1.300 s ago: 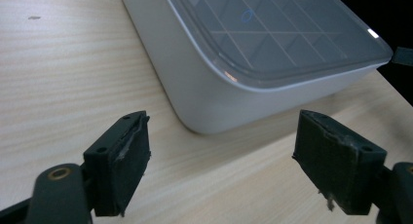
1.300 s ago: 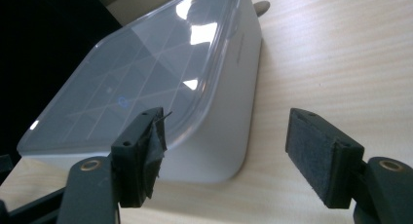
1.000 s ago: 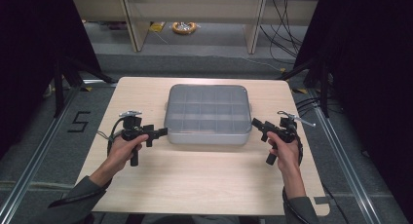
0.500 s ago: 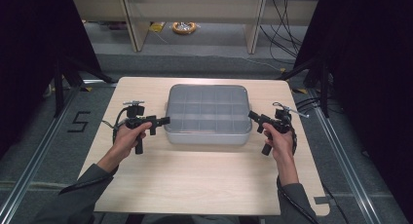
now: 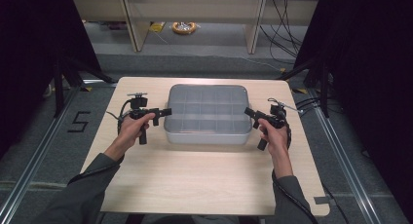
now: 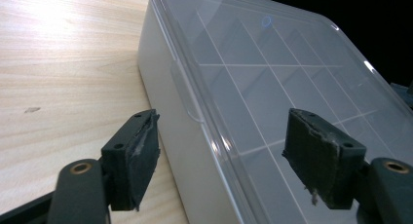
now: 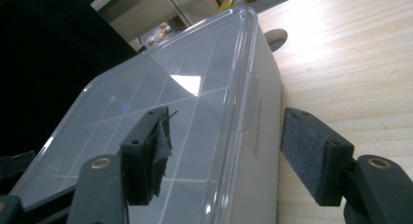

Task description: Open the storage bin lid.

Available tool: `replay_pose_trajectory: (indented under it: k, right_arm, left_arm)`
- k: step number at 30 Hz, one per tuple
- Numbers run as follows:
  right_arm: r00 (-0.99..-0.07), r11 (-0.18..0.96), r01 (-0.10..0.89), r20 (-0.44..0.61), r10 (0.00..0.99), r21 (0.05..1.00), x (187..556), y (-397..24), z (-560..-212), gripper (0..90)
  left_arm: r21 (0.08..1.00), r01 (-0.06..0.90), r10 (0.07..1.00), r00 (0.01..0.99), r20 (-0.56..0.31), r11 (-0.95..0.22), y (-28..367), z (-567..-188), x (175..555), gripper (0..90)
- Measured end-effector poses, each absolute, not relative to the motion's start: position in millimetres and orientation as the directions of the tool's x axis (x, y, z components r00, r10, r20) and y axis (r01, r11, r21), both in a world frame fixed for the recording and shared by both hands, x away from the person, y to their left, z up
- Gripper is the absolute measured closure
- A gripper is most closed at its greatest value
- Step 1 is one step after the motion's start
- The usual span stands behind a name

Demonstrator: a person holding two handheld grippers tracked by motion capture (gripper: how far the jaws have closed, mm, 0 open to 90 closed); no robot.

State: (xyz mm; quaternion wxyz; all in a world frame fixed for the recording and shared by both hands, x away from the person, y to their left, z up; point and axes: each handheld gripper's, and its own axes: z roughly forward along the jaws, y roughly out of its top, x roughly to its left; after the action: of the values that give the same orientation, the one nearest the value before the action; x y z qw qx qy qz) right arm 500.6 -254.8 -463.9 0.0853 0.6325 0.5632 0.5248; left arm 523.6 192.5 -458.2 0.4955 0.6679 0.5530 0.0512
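At frame centre on the pale wooden tabletop (image 5: 195, 185), the translucent grey lidded compartment box (image 5: 208, 113) is sitting closed and unlifted, while the left gripper (image 5: 164, 111) and right gripper (image 5: 250, 112) are bracketing its ends, wide open, gripping nothing.

A single black numeral "5" (image 5: 79, 121) is marked on the grey floor (image 5: 48, 151), at about nine o'clock from the wooden table (image 5: 204, 185) in the high view, just off its left edge. In the right gripper view, faint embossed lettering (image 7: 257, 129) runs along the side wall of the clear compartment box (image 7: 263, 87), just below the lid's rim, but it is too small and blurred to read. Nothing else legible shows on the box lid, the table top or the gripper pads.
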Motion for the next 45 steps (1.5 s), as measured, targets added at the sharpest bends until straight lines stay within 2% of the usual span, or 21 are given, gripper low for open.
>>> replay_pose_trajectory:
  k: [12,17,24,26,30,32,33,37,40,43,44,45]
  right_arm:
    - [-0.174,-0.367,0.638,0.590,0.788,0.677,519,-251,-468,42.7]
    - [-0.132,-0.431,0.669,0.667,0.733,0.606,524,-248,-470,46.2]
    - [-0.129,-0.429,0.652,0.649,0.750,0.625,525,-247,-469,49.5]
    - [-0.107,-0.465,0.651,0.679,0.726,0.600,524,-245,-467,49.6]
    - [-0.129,-0.433,0.631,0.638,0.759,0.643,523,-245,-466,50.8]
    - [-0.113,-0.456,0.633,0.657,0.745,0.626,522,-244,-465,53.6]
    - [-0.128,-0.430,0.622,0.627,0.769,0.655,523,-246,-466,54.3]
    - [-0.102,-0.478,0.610,0.662,0.743,0.631,520,-244,-466,59.4]
    - [-0.128,-0.446,0.595,0.626,0.769,0.669,521,-246,-467,60.7]
    - [-0.161,-0.408,0.585,0.594,0.788,0.701,519,-247,-465,62.4]
    - [-0.162,-0.403,0.577,0.583,0.796,0.710,517,-250,-463,66.5]
    - [-0.162,-0.403,0.577,0.583,0.796,0.710,517,-250,-463,66.5]
  left_arm:
    - [0.698,0.705,0.785,0.358,-0.505,0.127,189,-462,544,34.1]
    - [0.682,0.717,0.778,0.346,-0.524,0.141,187,-466,550,38.5]
    - [0.694,0.709,0.787,0.353,-0.506,0.129,181,-467,549,45.6]
    - [0.689,0.712,0.786,0.346,-0.513,0.137,181,-467,550,46.2]
    - [0.694,0.708,0.800,0.342,-0.493,0.126,179,-466,549,45.4]
    - [0.693,0.708,0.800,0.336,-0.497,0.133,179,-466,549,46.8]
    - [0.692,0.709,0.799,0.332,-0.501,0.139,179,-466,548,47.3]
    - [0.699,0.702,0.804,0.336,-0.491,0.133,178,-463,546,47.9]
    - [0.713,0.682,0.802,0.329,-0.499,0.163,179,-459,542,51.8]
    - [0.731,0.664,0.811,0.337,-0.478,0.155,178,-455,539,51.8]
    - [0.732,0.666,0.814,0.340,-0.470,0.144,179,-454,538,52.4]
    - [0.731,0.661,0.806,0.333,-0.488,0.170,179,-454,537,52.4]
